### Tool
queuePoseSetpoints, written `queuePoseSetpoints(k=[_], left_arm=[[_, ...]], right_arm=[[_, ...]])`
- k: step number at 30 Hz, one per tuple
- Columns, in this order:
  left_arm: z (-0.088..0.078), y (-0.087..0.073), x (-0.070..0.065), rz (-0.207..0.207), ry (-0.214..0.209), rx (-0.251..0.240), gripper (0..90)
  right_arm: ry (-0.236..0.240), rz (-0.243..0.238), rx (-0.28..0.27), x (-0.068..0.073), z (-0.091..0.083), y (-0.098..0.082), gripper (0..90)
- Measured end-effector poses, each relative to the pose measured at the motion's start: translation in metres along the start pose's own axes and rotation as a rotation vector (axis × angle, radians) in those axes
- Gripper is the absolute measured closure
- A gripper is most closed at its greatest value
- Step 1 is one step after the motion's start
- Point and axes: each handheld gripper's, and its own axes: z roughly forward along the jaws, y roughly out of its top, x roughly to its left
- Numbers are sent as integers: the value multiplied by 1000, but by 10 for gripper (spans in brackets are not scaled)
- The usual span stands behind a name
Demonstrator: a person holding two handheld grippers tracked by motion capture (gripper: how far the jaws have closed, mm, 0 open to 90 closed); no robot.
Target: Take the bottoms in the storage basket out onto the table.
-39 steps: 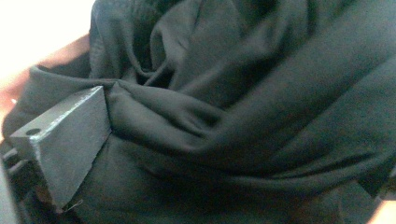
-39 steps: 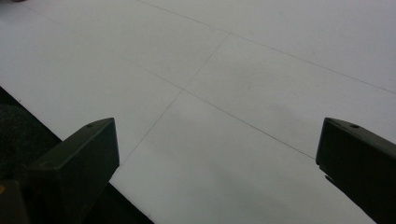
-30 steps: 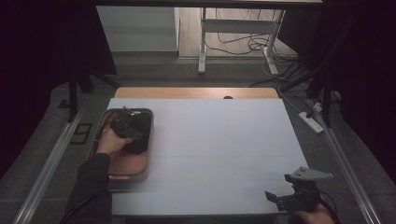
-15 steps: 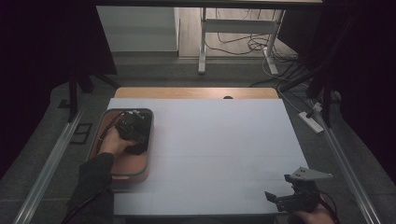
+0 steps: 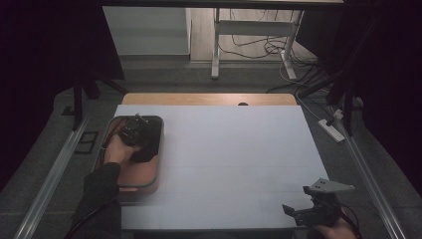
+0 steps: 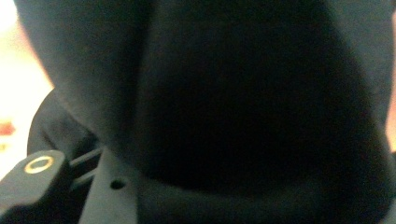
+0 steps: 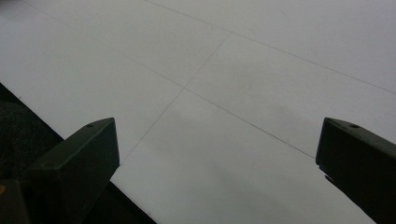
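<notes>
A dark, soft-looking object point(image 5: 147, 144) is seen lying in the far end of a reddish-brown tray point(image 5: 142, 180), which sits at the left edge of the white tabletop point(image 5: 234, 159). What the object is cannot be made out from the high view. In the left gripper view the same dark mass point(image 6: 243, 102) is pressed right up against the camera, with the tray's pale orange floor glimpsed at both edges.

The left gripper point(image 5: 133, 130) is held down into the tray directly over the dark object, the person's left hand point(image 5: 118, 149) wrapped around its body and a dark sleeve point(image 5: 99, 194) trailing back toward the near edge. Its jaws have just been closing, and the dark object lies between them, so they are taken to be pinching it, though the contact itself is hidden by the blur.

The right gripper point(image 5: 318, 206) is held low at the near right corner of the tabletop, well apart from the tray, with its grey three-cornered plate on top. In the right gripper view point(image 7: 219, 158) its jaws are spread wide over bare white surface crossed by thin seam lines, nothing between them.
</notes>
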Motion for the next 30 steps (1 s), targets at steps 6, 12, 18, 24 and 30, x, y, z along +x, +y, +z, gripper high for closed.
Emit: queuePoseSetpoints(k=[6,12,18,24,30], left_arm=[[-2,-2,3,-37,-23,-12,594],[-5,-1,7,-106,-71,4,620],[-11,-2,9,-117,-74,-6,641],[-19,-3,10,-120,-83,-35,649],[-31,-9,13,-147,-107,-102,650]], right_arm=[[0,2,0,0,0,0,0],[1,1,-1,0,0,0,0],[2,2,-1,0,0,0,0],[0,10,-4,-1,0,0,0],[4,2,-1,0,0,0,0]])
